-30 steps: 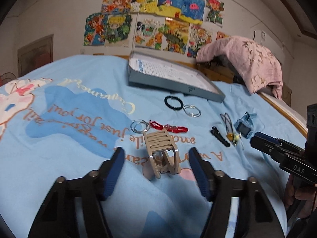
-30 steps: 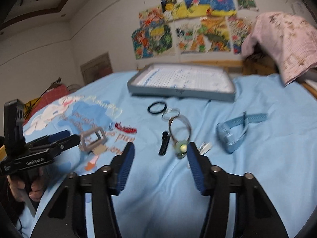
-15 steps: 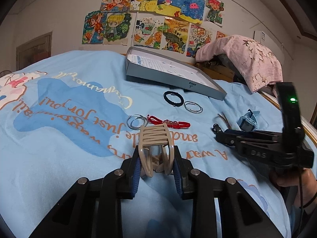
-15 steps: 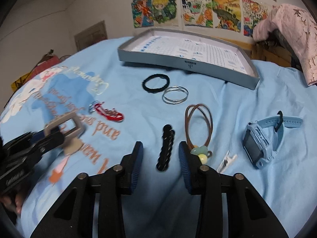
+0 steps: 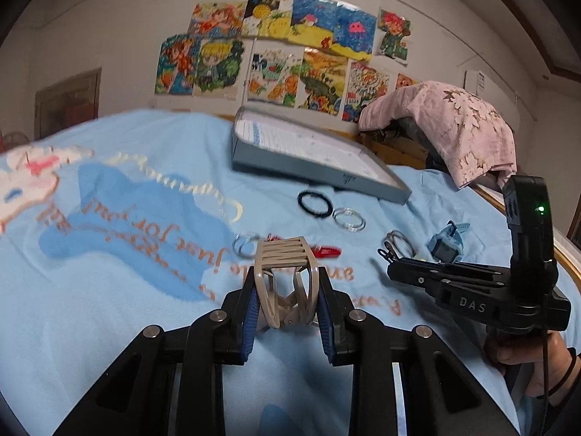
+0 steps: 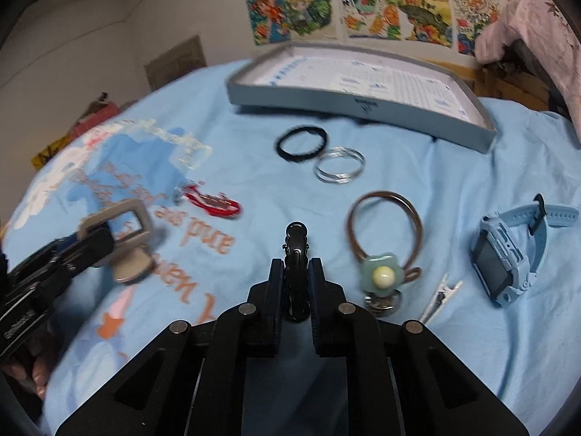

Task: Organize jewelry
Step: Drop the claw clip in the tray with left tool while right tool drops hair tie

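My left gripper (image 5: pixel 287 312) is shut on a beige claw hair clip (image 5: pixel 285 276) and holds it just above the blue bedspread; it also shows in the right wrist view (image 6: pixel 120 232). My right gripper (image 6: pixel 296 287) is shut on a black hair clip (image 6: pixel 296 250) that lies on the bedspread. A grey box lid (image 6: pixel 363 105) lies open-side up at the back. In front of it lie a black hair tie (image 6: pixel 301 143), silver bangles (image 6: pixel 339 169), a red bracelet (image 6: pixel 212 203), a brown hair tie with a green flower (image 6: pixel 381 272) and a blue watch (image 6: pixel 508 250).
A small silver clip (image 6: pixel 439 298) lies between the flower tie and the watch. Silver rings (image 5: pixel 247 245) lie next to the red bracelet. A pink cloth (image 5: pixel 454 127) hangs over the headboard at the back right. The bed's wooden edge (image 5: pixel 566 265) runs along the right.
My left gripper closed on the beige claw clip and lifted it slightly. My right gripper moved left and down over the black hair clip and closed on it.
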`<move>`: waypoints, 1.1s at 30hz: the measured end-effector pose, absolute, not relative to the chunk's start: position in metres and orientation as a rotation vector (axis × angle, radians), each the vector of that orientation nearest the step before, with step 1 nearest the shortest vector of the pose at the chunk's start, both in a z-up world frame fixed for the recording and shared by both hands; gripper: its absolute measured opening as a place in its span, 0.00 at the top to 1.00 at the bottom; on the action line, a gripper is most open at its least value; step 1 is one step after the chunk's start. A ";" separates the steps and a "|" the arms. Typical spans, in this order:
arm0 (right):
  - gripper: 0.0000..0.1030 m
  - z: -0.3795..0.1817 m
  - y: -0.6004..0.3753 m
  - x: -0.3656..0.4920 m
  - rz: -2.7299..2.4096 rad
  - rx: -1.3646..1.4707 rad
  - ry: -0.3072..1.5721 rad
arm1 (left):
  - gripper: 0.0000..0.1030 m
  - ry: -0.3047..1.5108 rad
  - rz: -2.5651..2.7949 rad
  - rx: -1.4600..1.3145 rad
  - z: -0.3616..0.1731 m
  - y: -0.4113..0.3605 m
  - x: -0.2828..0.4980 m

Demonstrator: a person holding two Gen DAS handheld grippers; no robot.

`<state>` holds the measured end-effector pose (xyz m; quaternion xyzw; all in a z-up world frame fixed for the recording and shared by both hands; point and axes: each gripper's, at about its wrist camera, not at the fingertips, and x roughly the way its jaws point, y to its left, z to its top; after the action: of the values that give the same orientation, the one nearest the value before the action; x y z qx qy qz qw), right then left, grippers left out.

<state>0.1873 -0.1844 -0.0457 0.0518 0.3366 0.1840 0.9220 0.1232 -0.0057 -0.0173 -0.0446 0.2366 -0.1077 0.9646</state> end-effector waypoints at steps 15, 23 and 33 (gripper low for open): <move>0.88 0.027 -0.231 0.249 0.355 0.242 0.438 | 0.74 0.386 -0.221 -0.089 0.058 -0.027 0.249; 0.88 0.030 -0.209 0.367 0.314 0.207 0.522 | 0.74 0.493 -0.217 -0.117 0.050 -0.020 0.356; 0.88 -0.001 -0.194 0.414 0.276 0.173 0.609 | 0.73 0.523 -0.213 -0.066 0.020 -0.034 0.374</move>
<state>0.4140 -0.1937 -0.0005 0.0846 0.2984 0.1353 0.9410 0.3738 -0.0339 0.0199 -0.0327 0.2578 -0.1053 0.9599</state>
